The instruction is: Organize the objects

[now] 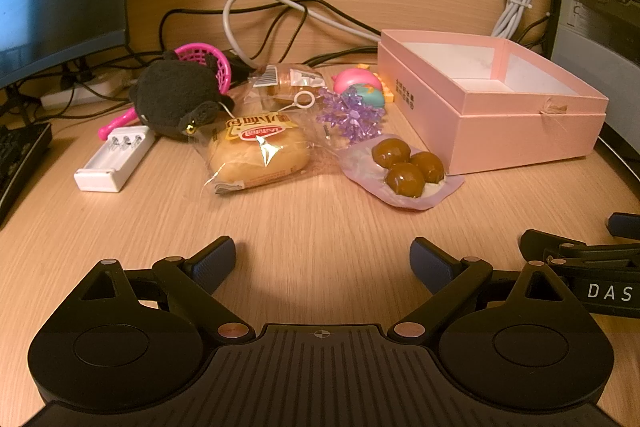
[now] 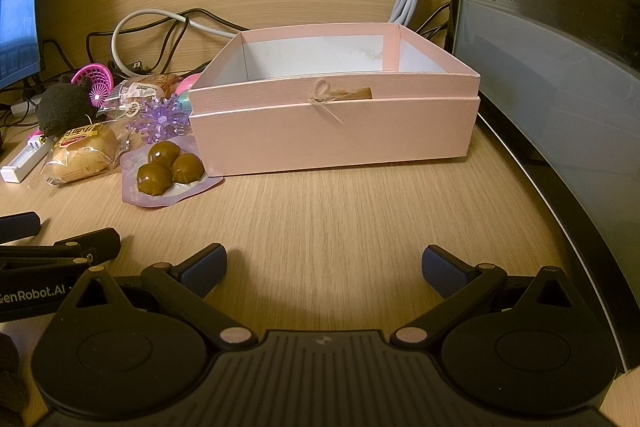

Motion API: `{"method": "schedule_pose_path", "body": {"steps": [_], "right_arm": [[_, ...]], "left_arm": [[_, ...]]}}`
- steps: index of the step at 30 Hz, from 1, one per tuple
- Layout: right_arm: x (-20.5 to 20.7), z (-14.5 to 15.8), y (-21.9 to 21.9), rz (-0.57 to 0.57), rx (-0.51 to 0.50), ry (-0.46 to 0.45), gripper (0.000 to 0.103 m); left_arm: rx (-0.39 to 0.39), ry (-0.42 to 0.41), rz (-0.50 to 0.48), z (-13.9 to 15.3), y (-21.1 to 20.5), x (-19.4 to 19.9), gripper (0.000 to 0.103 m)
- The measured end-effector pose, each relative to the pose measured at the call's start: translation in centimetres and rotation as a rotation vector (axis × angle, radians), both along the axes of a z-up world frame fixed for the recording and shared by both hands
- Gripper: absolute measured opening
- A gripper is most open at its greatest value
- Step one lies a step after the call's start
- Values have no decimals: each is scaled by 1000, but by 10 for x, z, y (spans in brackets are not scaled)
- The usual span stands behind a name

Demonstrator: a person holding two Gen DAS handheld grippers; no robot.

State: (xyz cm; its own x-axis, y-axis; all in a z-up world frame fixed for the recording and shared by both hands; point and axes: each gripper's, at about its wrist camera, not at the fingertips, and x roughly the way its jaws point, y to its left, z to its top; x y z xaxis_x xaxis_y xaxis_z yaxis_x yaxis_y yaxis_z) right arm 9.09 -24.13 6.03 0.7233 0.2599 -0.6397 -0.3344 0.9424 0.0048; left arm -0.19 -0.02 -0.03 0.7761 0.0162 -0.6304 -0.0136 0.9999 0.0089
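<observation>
Nothing is sorted yet: the pink box (image 2: pixel 332 131) looks empty, snacks and toys crowd the bench (image 1: pixel 320 227), both tools spread, holding nothing.

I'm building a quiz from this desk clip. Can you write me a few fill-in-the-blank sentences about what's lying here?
1. The open box on the desk is ___ in colour.
2. The purple-edged snack pack holds ___ brown balls.
3. The left gripper and right gripper both hold ___.
4. The snowflake ornament is ___ in colour.

Missing words: pink; three; nothing; purple
</observation>
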Motion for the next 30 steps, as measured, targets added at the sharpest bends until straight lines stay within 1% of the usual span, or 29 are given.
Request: {"method": "schedule_pose_path", "body": {"steps": [20, 22, 25, 30], "right_arm": [[0, -1, 0, 3, 3, 0, 103], [0, -1, 0, 24, -3, 14, 103], [6, 3, -4, 77, -15, 59, 103], [2, 1, -3, 87, -17, 52, 103]], "left_arm": [[2, 0, 14, -2, -1, 6, 98], [3, -1, 12, -2, -1, 7, 98], [3, 0, 17, 0, -2, 2, 98], [-5, 1, 25, 0, -2, 2, 98]]}}
